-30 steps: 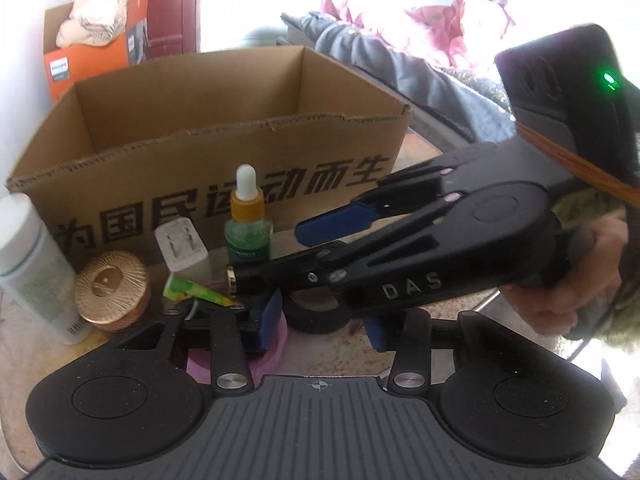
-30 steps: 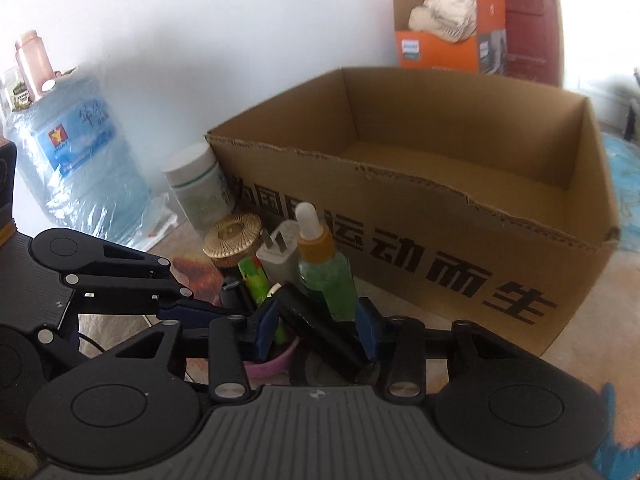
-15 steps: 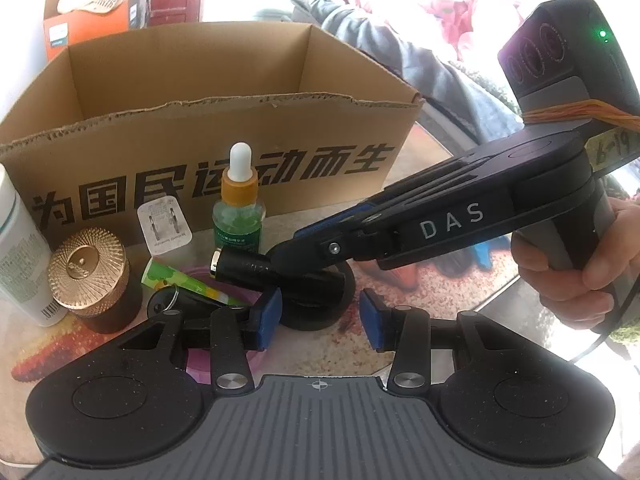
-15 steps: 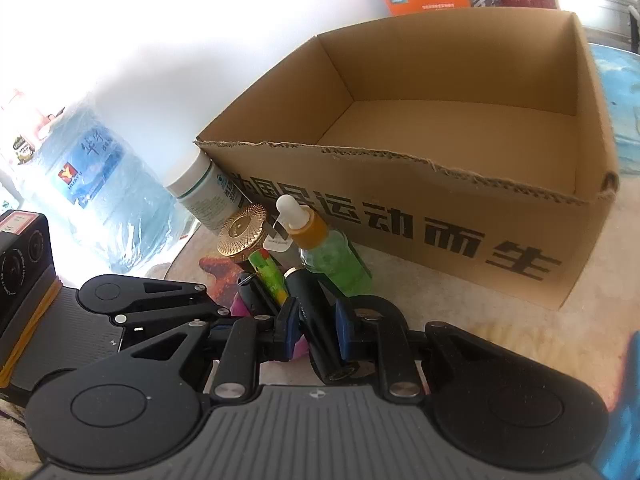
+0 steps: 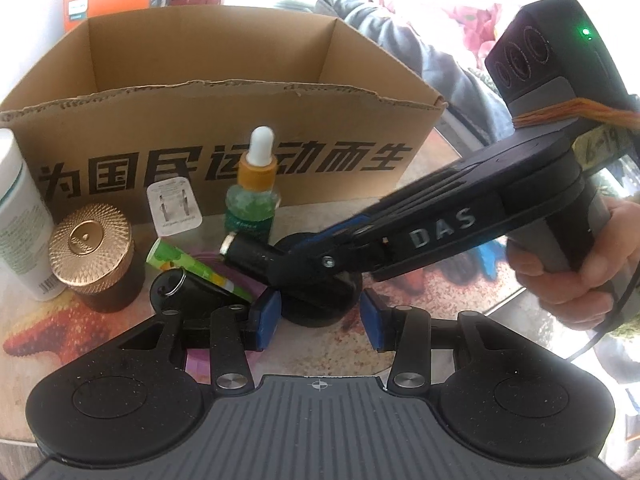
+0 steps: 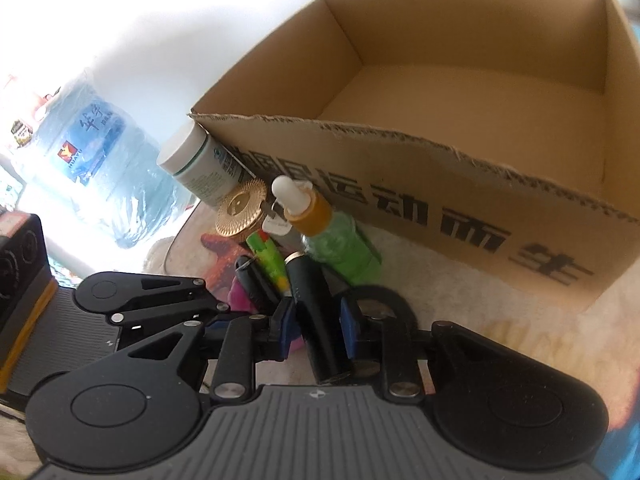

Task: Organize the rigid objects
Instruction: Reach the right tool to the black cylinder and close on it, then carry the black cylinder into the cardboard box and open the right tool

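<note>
Speckled beige worktop (image 5: 420, 312) with a starfish print, white wall behind, open cardboard box (image 6: 460, 168) at the back. Black tube (image 6: 316, 320) with a gold rim, lifted and tilted between the right tongs (image 6: 316, 326), jaws just easing apart. Left tongs (image 5: 318, 316) partly open around a black round base (image 5: 324, 300), not gripping.

White bottle (image 5: 18, 216) cut by left edge.

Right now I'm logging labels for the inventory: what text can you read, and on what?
"为国民运动而生": cardboard box front.
"DAS": right gripper body.
"6-19": its handle tag, cut off.
"华宇": water jug.
White bottle, dropper bottle, charger: print too small.
</note>
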Available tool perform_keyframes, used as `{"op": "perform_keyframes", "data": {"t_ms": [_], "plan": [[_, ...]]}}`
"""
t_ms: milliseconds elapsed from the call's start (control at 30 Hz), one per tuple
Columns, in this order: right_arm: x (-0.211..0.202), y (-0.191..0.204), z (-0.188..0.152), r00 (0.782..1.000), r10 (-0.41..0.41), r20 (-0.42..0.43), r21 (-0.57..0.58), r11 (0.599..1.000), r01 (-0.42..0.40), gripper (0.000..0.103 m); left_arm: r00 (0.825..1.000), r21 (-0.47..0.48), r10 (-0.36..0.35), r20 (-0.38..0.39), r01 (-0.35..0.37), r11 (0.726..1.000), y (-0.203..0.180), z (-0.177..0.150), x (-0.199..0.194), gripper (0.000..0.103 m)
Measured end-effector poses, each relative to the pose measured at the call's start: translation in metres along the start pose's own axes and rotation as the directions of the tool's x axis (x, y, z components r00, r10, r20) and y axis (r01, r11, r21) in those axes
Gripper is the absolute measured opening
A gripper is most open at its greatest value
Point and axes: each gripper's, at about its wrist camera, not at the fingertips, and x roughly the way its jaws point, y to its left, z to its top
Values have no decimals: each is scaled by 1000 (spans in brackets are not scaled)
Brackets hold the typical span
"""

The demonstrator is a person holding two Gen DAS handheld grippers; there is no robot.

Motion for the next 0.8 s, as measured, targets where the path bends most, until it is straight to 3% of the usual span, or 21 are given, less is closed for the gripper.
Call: {"op": "perform_keyframes", "data": {"t_ms": [200, 533, 800], "plan": [[7, -8, -4, 997, 53, -49, 80, 996, -49, 27, 1000, -37, 8, 6, -8, 999, 2, -3, 1, 45], [4, -10, -17, 998, 63, 7, 167, 984, -64, 26, 998, -27, 64, 6, -64, 998, -2, -7, 1, 37], [-13, 9, -25, 997, 41, 69, 173, 984, -52, 26, 996, -13, 43, 73, -43, 999, -2, -8, -21, 37]]}}
